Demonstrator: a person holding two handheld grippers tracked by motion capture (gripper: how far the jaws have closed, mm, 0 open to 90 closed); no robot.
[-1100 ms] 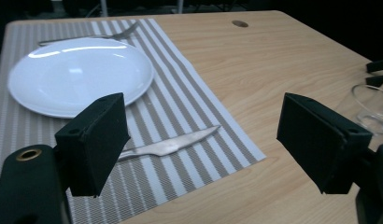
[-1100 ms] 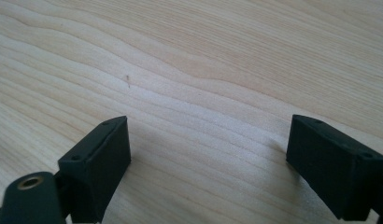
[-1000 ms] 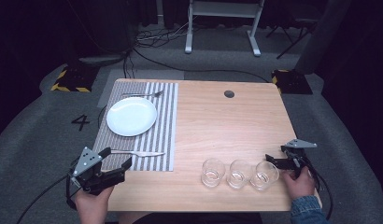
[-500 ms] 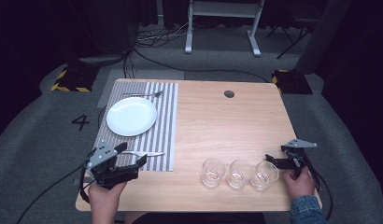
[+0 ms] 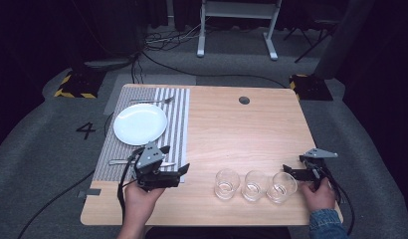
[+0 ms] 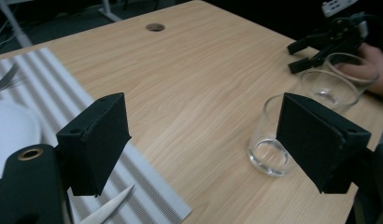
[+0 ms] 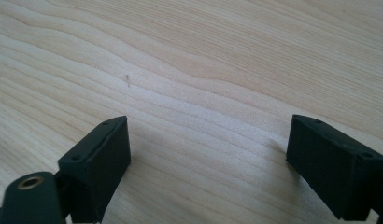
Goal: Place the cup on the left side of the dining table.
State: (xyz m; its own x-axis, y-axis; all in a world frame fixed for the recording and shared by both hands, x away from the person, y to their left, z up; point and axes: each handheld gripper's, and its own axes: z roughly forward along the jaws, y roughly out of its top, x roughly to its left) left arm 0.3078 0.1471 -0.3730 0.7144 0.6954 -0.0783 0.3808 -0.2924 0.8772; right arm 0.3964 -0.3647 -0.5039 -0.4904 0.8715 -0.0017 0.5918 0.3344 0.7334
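The left gripper (image 5: 179,172) – jaws wide – faces three glasses (image 5: 227,183), bare wood between. The right gripper (image 5: 289,172), also wide, sits beside the rightmost glass (image 5: 281,187).

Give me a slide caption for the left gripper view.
Open left gripper faces three empty glasses on the wooden table.

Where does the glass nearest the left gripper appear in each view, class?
High view: the leftmost glass of a row of three, at the table's near edge, right of the left gripper.
Left gripper view: the nearest glass, lower right, partly behind the right-hand jaw.
Right gripper view: bare wooden table between open jaws.
Shared landmark: the table's round hole.
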